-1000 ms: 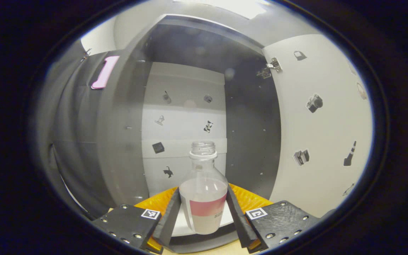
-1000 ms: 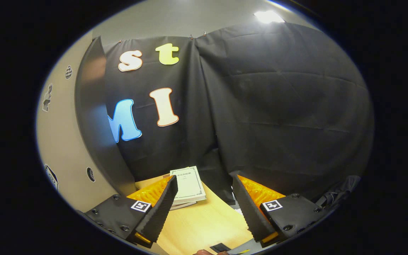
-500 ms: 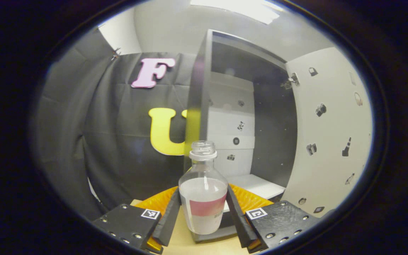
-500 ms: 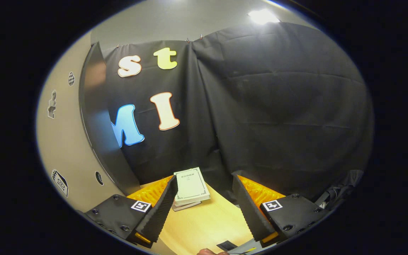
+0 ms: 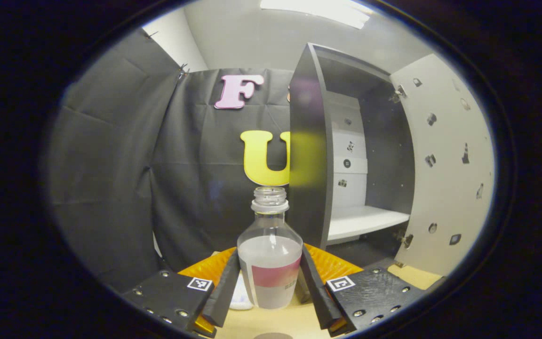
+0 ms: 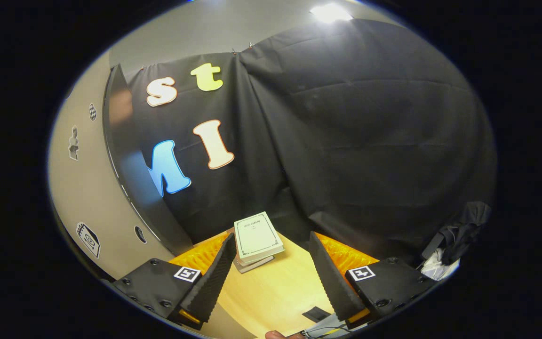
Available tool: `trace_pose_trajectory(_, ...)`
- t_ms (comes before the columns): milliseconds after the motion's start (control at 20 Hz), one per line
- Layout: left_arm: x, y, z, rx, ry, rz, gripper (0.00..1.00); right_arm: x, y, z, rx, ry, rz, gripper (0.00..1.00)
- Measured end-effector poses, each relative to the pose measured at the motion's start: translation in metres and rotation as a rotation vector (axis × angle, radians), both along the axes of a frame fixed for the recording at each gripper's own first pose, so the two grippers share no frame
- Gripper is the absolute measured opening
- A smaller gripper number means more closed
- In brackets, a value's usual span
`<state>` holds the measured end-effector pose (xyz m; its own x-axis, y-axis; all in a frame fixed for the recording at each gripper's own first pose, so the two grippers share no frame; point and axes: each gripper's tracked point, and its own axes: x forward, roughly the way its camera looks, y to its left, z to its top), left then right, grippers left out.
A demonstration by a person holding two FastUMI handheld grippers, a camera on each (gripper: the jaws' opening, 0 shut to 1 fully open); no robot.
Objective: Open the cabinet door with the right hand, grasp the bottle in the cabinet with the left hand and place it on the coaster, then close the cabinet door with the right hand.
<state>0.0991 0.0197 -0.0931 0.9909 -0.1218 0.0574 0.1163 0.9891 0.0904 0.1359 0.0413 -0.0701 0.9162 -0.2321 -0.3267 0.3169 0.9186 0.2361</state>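
My left gripper [image 5: 269, 287] is shut on a clear uncapped bottle [image 5: 269, 254] with a pink band, part full of whitish liquid; it is held upright above the wooden table [image 5: 271, 322]. The dark cabinet [image 5: 311, 155] stands to the right of the bottle, its white door [image 5: 445, 169] swung wide open and its white shelf [image 5: 362, 220] bare. A round dark edge at the bottom of the left gripper view may be the coaster [image 5: 272, 335]. My right gripper [image 6: 271, 278] stands open over the table with nothing between its fingers, beside the cabinet door's outer face [image 6: 83, 197].
A small stack of pale books [image 6: 257, 240] lies on the table [image 6: 275, 296] ahead of the right gripper. A small dark square [image 6: 315, 313] and cables lie near the table's front edge. A white object [image 5: 243, 297] lies behind the bottle, low on the table.
The left gripper has pulled the bottle out of the cabinet and swung left, so the cabinet now lies to the right. The right gripper has shifted only slightly.
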Motion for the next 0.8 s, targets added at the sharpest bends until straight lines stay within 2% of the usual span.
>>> trace_pose_trajectory(150, -0.009, 0.005, -0.045, 0.064, 0.000, 0.006, 0.73, -0.010, -0.003, -0.007, 0.058, 0.004, -0.038, 0.98)
trace_pose_trajectory(250, -0.013, 0.004, -0.078, 0.065, 0.034, 0.004, 0.75, -0.020, -0.011, -0.011, 0.064, 0.010, -0.076, 0.98)
trace_pose_trajectory(300, -0.014, 0.003, -0.091, 0.063, 0.048, 0.007, 0.72, -0.025, -0.013, -0.011, 0.066, 0.011, -0.090, 0.98)
trace_pose_trajectory(350, -0.015, 0.002, -0.104, 0.058, 0.059, 0.007, 0.75, -0.027, -0.016, -0.012, 0.062, 0.015, -0.098, 0.98)
trace_pose_trajectory(800, -0.015, -0.009, -0.209, 0.033, 0.166, 0.036, 0.73, -0.037, -0.018, -0.008, -0.164, 0.070, -0.064, 0.98)
